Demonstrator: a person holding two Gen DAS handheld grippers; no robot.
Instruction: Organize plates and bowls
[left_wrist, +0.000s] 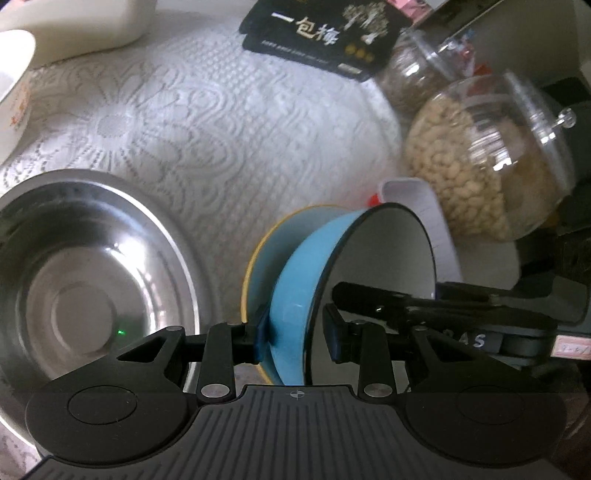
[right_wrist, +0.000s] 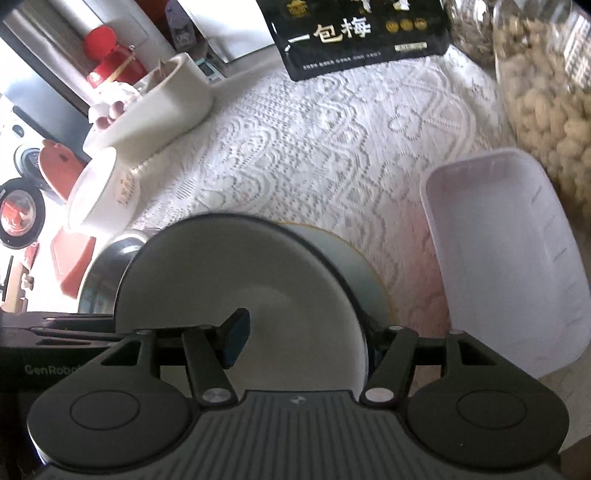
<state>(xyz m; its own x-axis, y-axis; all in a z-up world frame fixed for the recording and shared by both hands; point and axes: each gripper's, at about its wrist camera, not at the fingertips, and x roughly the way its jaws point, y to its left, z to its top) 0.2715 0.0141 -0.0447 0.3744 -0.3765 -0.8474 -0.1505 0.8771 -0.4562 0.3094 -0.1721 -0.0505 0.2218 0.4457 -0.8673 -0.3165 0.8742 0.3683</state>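
Observation:
A blue bowl (left_wrist: 295, 284) with a white inside (right_wrist: 236, 277) is held tilted on its side above a pale blue plate with a yellow rim (left_wrist: 258, 258), also in the right wrist view (right_wrist: 354, 266). My left gripper (left_wrist: 295, 336) straddles the bowl's rim, one pad outside, one inside. My right gripper (right_wrist: 303, 339) straddles the opposite rim the same way. A steel bowl (left_wrist: 85, 280) sits to the left of the plate, also in the right wrist view (right_wrist: 99, 273).
A white lace tablecloth (left_wrist: 207, 122) covers the table. A jar of peanuts (left_wrist: 480, 166), a second jar (left_wrist: 406, 74), a black packet (left_wrist: 325, 33), a white plastic tub (right_wrist: 509, 251), a white dish (right_wrist: 159, 107) and a patterned white bowl (right_wrist: 103, 192) stand around.

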